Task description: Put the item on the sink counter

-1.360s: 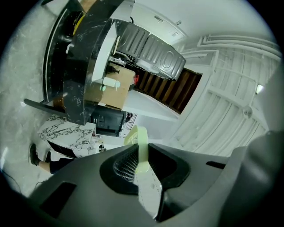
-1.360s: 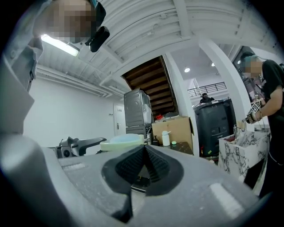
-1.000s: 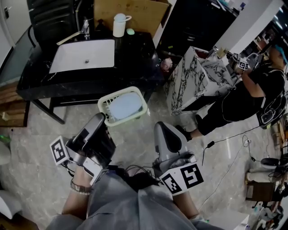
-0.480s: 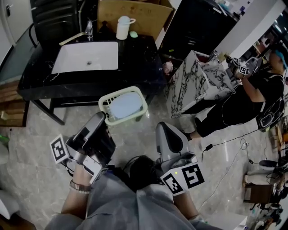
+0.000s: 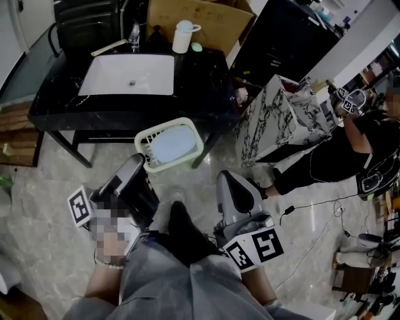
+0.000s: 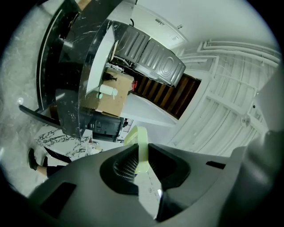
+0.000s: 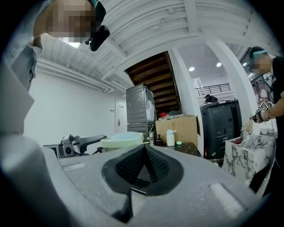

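Note:
A pale green plastic basket (image 5: 150, 139) with a light blue thing lying in it hangs above the floor, in front of the black sink counter (image 5: 203, 81). My left gripper (image 5: 140, 165) is shut on its near rim; in the left gripper view the green rim (image 6: 141, 142) is pinched between the jaws. My right gripper (image 5: 227, 181) is beside it to the right, shut and empty, its jaws meeting in the right gripper view (image 7: 144, 153). That view also shows the basket (image 7: 122, 139) to its left.
The counter holds a white basin (image 5: 130, 74), a faucet (image 5: 134, 32), a white jug (image 5: 183, 36) and a small green thing (image 5: 197, 47). A cardboard box (image 5: 194, 14) stands behind. A marble block (image 5: 281, 115) and another person (image 5: 353, 147) are at the right.
The sink counter has come lower and nearer in the head view, and a dark shoe has stepped forward between the grippers. The basket stays in the left gripper.

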`<state>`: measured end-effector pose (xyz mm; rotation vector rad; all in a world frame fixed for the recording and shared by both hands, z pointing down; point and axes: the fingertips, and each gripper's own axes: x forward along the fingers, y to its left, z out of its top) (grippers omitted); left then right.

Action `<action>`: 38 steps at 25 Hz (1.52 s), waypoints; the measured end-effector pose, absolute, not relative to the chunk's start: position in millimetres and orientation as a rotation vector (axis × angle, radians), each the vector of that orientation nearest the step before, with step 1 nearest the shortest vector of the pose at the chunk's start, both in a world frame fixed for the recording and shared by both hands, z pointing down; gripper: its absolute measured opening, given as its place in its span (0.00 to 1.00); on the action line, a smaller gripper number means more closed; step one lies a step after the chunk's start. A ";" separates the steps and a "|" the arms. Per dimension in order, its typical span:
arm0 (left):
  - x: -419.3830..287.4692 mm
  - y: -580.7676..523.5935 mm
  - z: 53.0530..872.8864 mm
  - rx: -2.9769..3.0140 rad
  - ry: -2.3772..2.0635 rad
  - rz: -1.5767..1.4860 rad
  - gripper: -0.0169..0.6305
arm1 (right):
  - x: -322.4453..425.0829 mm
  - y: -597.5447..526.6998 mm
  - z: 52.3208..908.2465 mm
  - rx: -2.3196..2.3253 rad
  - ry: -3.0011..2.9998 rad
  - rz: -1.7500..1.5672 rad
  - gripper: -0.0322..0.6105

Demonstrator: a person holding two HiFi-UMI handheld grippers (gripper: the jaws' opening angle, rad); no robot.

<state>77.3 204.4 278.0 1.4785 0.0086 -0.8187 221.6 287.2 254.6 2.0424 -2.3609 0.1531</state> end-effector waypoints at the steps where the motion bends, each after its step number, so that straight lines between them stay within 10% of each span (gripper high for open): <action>1: 77.4 202.5 277.6 1.480 0.003 -0.823 0.14 | 222.4 284.0 254.6 2.031 -2.367 0.156 0.05; 38: 26.4 -0.3 269.2 1.521 -0.396 -1.174 0.14 | 182.0 -3.7 253.7 1.365 -2.816 0.179 0.05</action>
